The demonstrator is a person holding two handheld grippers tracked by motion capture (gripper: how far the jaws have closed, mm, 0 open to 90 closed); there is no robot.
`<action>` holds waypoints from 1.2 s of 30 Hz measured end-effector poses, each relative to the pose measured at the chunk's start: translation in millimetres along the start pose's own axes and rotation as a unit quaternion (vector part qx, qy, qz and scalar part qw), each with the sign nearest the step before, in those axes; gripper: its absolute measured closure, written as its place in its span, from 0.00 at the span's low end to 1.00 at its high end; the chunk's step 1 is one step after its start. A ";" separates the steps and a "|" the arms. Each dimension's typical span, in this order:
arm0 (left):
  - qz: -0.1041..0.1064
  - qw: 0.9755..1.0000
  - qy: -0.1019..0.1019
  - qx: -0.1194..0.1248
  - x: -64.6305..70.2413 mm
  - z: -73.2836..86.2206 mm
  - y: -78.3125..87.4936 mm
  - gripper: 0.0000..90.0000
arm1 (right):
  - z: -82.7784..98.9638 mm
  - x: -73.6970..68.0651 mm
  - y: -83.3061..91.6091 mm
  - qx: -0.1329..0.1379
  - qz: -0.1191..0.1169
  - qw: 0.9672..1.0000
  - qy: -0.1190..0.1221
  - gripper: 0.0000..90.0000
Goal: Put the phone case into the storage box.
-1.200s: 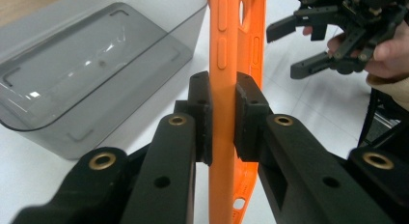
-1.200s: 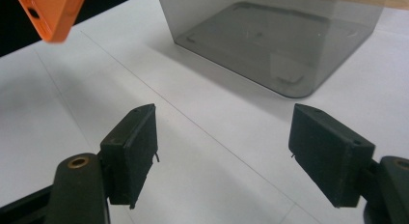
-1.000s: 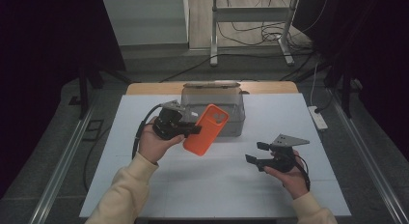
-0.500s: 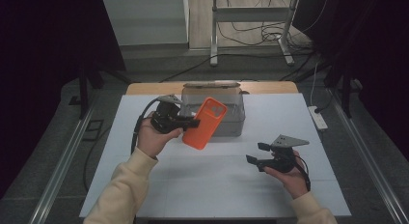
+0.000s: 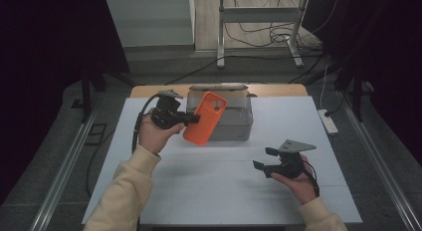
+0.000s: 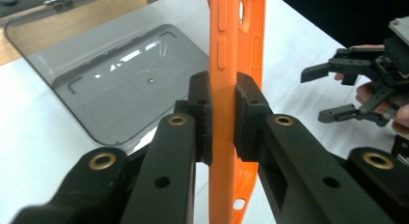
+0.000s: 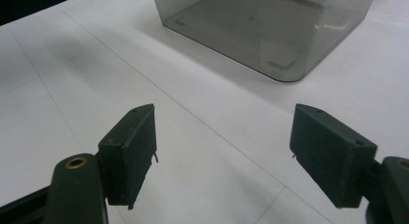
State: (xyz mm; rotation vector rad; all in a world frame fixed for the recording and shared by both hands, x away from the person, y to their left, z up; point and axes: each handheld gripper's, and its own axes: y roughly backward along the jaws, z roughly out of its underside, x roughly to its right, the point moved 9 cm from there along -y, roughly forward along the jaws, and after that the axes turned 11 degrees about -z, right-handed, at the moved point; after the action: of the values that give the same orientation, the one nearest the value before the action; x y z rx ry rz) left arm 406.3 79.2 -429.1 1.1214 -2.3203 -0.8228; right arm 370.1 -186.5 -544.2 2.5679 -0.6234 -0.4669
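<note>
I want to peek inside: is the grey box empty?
Empty. Through the grey box you see only its bare floor; the orange phone case is held above it.

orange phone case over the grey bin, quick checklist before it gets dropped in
1. Left gripper clamped on the orange phone case: ok.
2. Case held off the table: ok.
3. Grey bin open on top: ok.
4. Bin free of other things: ok, its floor shows bare.
5. Case centred over the opening: cannot tell.
6. Right gripper open and away from the bin: ok.
</note>
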 end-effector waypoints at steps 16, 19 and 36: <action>-0.038 0.999 0.015 -0.020 -16.1 -17.3 -7.5 0.89 | 1.8 0.6 -1.6 -0.006 0.004 1.000 0.004 0.27; -0.046 0.998 0.022 -0.024 -18.5 -21.6 -10.1 0.89 | 2.0 1.0 -1.9 -0.007 0.005 1.000 0.005 0.27; -0.067 0.996 0.031 -0.042 -28.6 -34.8 -21.7 0.89 | 2.5 2.8 -1.1 -0.006 0.011 1.000 0.003 0.27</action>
State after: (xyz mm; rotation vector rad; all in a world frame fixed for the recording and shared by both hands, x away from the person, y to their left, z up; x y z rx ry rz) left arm 455.8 80.3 -421.8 1.2579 -2.1584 -0.9134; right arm 371.8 -187.9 -547.5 2.5487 -0.6438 -0.4540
